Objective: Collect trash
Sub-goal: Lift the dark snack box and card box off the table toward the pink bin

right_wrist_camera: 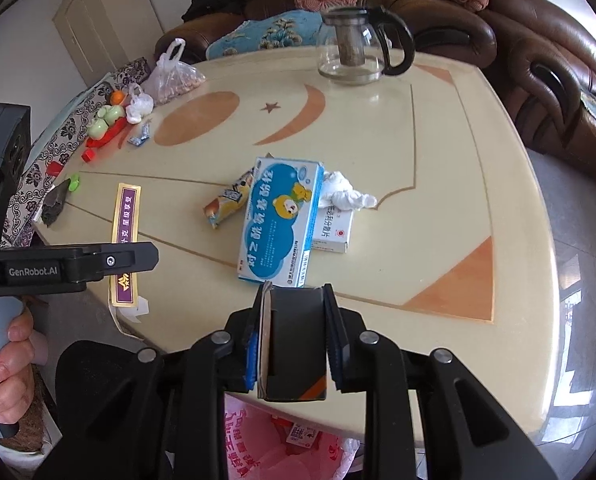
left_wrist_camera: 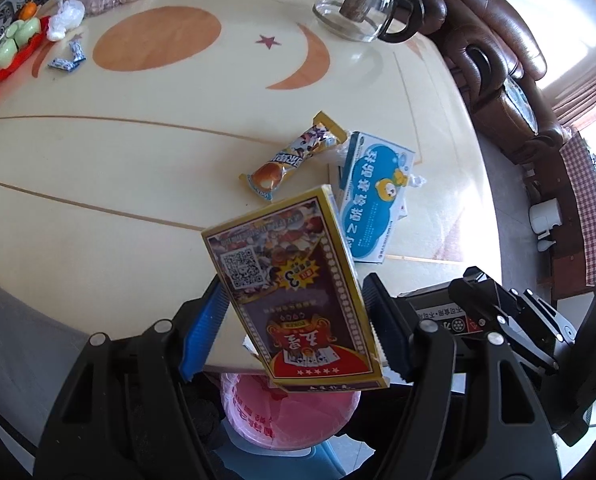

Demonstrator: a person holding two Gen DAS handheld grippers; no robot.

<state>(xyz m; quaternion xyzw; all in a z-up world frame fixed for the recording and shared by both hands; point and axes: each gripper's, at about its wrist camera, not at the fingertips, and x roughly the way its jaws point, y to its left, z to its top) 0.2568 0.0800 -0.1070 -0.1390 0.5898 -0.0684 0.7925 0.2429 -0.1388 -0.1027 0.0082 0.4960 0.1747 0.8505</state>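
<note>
A home living room: a brown leather sofa (right_wrist_camera: pixel 537 40) with cushions fills the upper right, behind a desk (right_wrist_camera: pixel 437 160) bearing a glass teapot (right_wrist_camera: pixel 357 48).

Bright daylight from the right, glossy table (left_wrist_camera: pixel 138 168) glare, fisheye-warped edges

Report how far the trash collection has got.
Done: one item already lies in the pink bag below the table edge. In hand: the left gripper holds a playing-card box; the right gripper is shut on a black box. Left: blue medicine box, snack wrapper, crumpled tissue, white box.
</note>
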